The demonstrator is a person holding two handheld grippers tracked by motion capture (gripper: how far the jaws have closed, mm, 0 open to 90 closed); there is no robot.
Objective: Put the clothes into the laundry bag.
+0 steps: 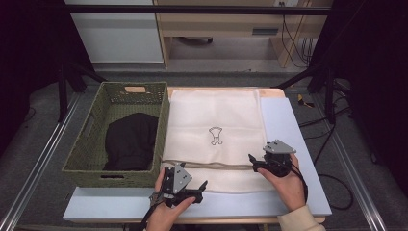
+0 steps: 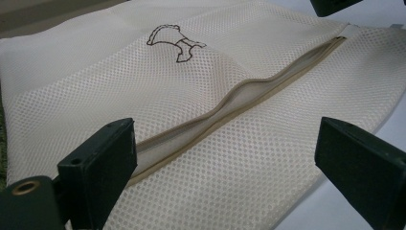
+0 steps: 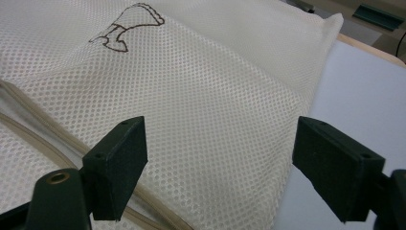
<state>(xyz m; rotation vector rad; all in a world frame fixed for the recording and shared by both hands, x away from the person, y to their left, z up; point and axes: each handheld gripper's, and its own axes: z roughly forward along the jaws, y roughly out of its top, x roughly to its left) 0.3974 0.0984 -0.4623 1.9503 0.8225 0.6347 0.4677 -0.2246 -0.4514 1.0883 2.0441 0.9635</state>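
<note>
Cream mesh makes up the laundry bag (image 1: pixel 215 137) that lies flat on the pale board (image 1: pixel 288 144) in the middle of the table, its far edge reaching the board's far side and its near edge lying between the two grippers. A small outline drawing (image 1: pixel 216 135) is printed in dark line at about the bag's centre. Across the bag's near part runs a tan zipper (image 2: pixel 249 91), and in the left gripper view it gapes slightly along part of its length.

At the bag's near left corner sits the left gripper (image 1: pixel 199 188), held in a hand that comes in from the near edge; its jaws stand wide apart with nothing between them, poised low over the mesh on the near side of the zipper.

The right gripper (image 1: pixel 253 161) is at the bag's right edge, level with the zipper, and its jaws too are spread wide and grip nothing; in its own view the mesh and the bag's right edge lie beneath the gap.

Left of the bag, just beside it, stands a green woven basket (image 1: pixel 86 144) with a black garment (image 1: pixel 131 142) lying inside
</note>
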